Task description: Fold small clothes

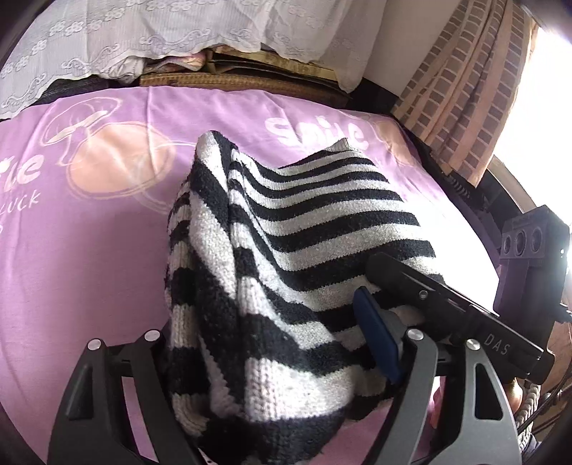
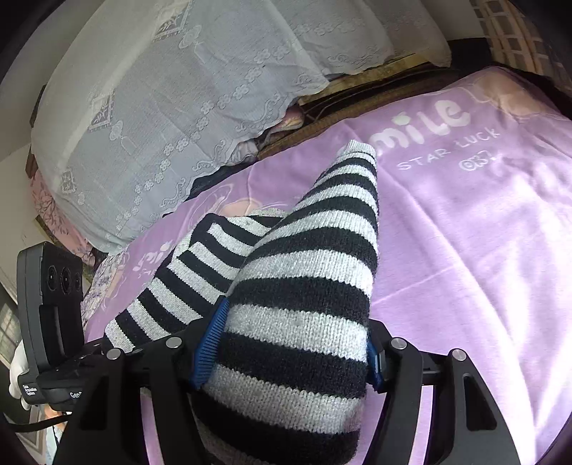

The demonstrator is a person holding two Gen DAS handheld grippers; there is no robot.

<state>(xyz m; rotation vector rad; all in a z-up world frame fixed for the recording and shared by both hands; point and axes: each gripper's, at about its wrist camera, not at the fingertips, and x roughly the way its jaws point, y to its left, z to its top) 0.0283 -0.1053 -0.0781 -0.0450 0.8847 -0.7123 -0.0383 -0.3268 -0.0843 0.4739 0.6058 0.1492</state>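
A black-and-white striped knit garment hangs lifted above a purple blanket. My left gripper is shut on one bunched edge of it; only its blue right pad shows, the other is hidden under the knit. My right gripper is shut on another part of the same garment, with blue pads pressed on both sides. The right gripper's body shows at the right of the left wrist view, beside the cloth. The left gripper's body shows at the left of the right wrist view.
A white lace cover drapes over a pile at the bed's far side, also in the left wrist view. A brown woven mat edge lies behind the blanket. A brick-patterned curtain and a bright window are at the right.
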